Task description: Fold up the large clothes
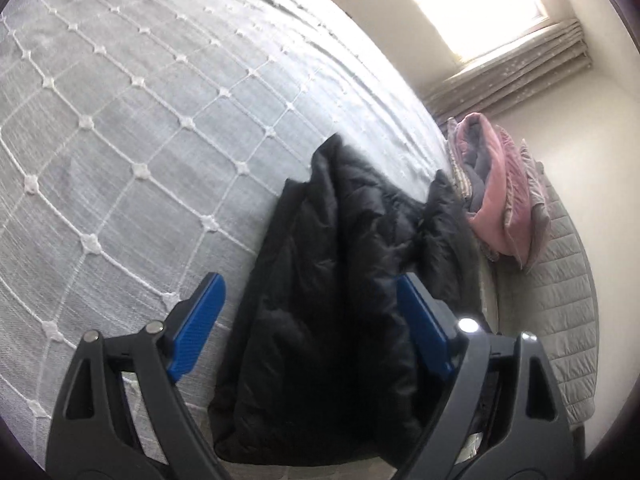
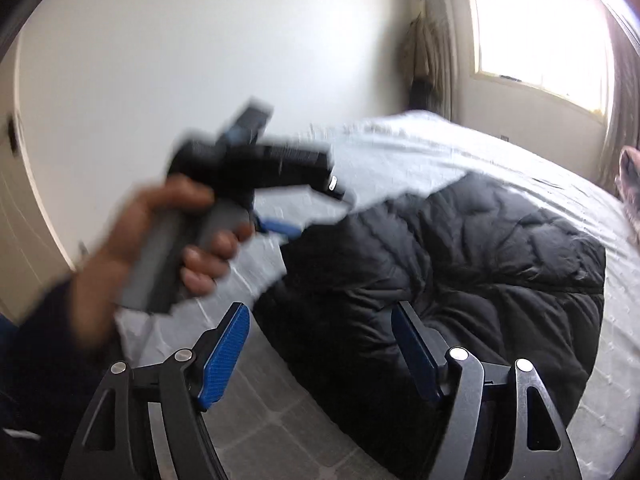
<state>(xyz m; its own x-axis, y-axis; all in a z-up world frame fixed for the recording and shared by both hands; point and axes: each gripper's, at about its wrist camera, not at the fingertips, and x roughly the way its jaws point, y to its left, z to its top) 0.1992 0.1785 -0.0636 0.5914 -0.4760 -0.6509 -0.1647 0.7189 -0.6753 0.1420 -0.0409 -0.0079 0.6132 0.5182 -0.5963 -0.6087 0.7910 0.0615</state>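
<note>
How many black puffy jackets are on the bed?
1. The black jacket lies bunched near the edge of the bed, beside a pink and grey pile of folded bedding. More clothes may be hidden out of view.

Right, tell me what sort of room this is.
Most likely a bedroom: a bed with a grey quilted bedspread, a curtained window, and a black puffer jacket lying on the bed.

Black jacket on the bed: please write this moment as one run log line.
black jacket: lying bunched on bed | left gripper: open, holds nothing | right gripper: open, holds nothing | fold: not finished
</note>
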